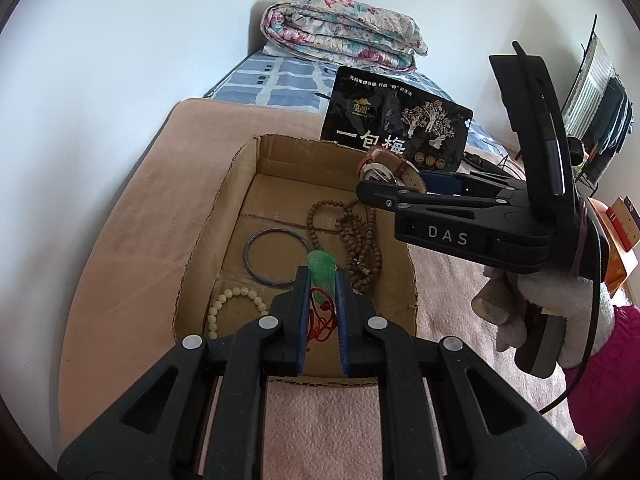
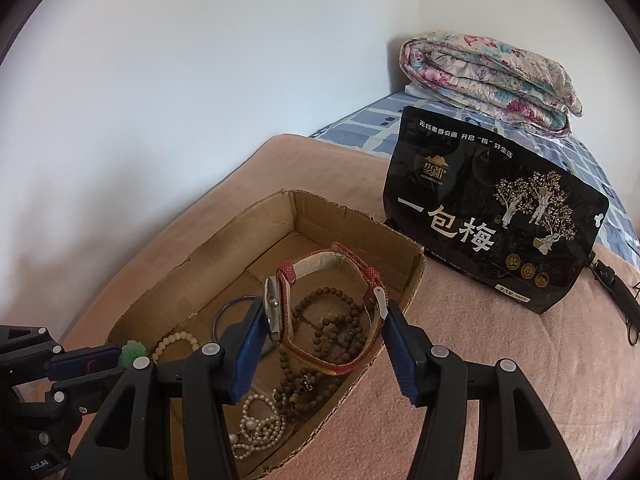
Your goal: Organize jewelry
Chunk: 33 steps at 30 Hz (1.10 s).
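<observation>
While beads, a bangle and pearls are lying in the box, the left gripper is clenching a pendant and the right gripper is grasping a watch, both awaiting placement.

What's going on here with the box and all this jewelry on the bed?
A person is sorting jewelry into a cardboard box on a pink blanket, with a gripper in each hand. The left gripper is shut on a green pendant with a red cord, over the box. The right gripper holds a red-strapped watch above it. Wooden beads, a pearl strand, a pale bead bracelet and a dark bangle lie inside.
</observation>
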Available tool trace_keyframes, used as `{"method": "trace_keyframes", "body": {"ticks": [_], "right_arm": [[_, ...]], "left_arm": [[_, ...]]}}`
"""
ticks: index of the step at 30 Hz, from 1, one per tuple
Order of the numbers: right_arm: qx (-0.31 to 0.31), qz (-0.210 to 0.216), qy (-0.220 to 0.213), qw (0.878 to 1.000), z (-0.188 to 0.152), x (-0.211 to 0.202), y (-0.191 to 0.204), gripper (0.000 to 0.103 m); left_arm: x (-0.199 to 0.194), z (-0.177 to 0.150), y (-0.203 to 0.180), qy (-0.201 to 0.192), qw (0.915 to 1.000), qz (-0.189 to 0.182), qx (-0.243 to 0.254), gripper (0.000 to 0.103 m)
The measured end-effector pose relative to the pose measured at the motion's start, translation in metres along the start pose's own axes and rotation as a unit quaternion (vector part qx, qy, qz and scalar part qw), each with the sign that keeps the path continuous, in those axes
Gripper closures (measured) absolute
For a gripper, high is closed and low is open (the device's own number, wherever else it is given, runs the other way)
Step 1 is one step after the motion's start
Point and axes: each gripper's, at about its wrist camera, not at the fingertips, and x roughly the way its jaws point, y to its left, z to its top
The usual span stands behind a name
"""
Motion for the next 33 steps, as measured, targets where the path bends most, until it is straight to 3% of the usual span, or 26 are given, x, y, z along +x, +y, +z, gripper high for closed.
{"method": "trace_keyframes", "body": {"ticks": [9,10,11,13,14,24,33], "right_arm": [[-0.007,0.001,0.005,1.0,0.0,0.004,0.004,0.042],[-0.009,-0.003,0.003,1.0,0.0,0.004,0.005,0.037],[-0.01,-0.007,0.0,1.0,0.001,0.003,0.005,0.032],[-0.008,-0.011,-0.007,1.0,0.002,0.0,0.004,0.028],[-0.006,-0.012,-0.009,1.0,0.003,-0.002,0.003,0.026],[0.014,-0.022,-0.022,0.999,0.002,-0.024,-0.008,0.026],[0.018,-0.031,-0.049,0.998,0.006,-0.07,-0.012,0.026]], "left_arm": [[-0.001,0.001,-0.001,-0.002,1.0,0.009,-0.001,0.093],[-0.001,0.002,-0.001,-0.001,1.0,0.009,-0.001,0.09],[-0.001,0.002,-0.001,-0.002,0.9999,0.011,0.0,0.084],[-0.003,0.002,-0.001,-0.008,0.9998,0.016,0.0,0.051],[-0.004,0.002,-0.001,-0.014,0.9997,0.019,0.001,0.049],[-0.019,0.005,-0.004,-0.032,0.9991,0.026,0.005,0.049],[-0.055,0.005,-0.021,-0.064,0.9974,0.029,0.014,0.049]]}}
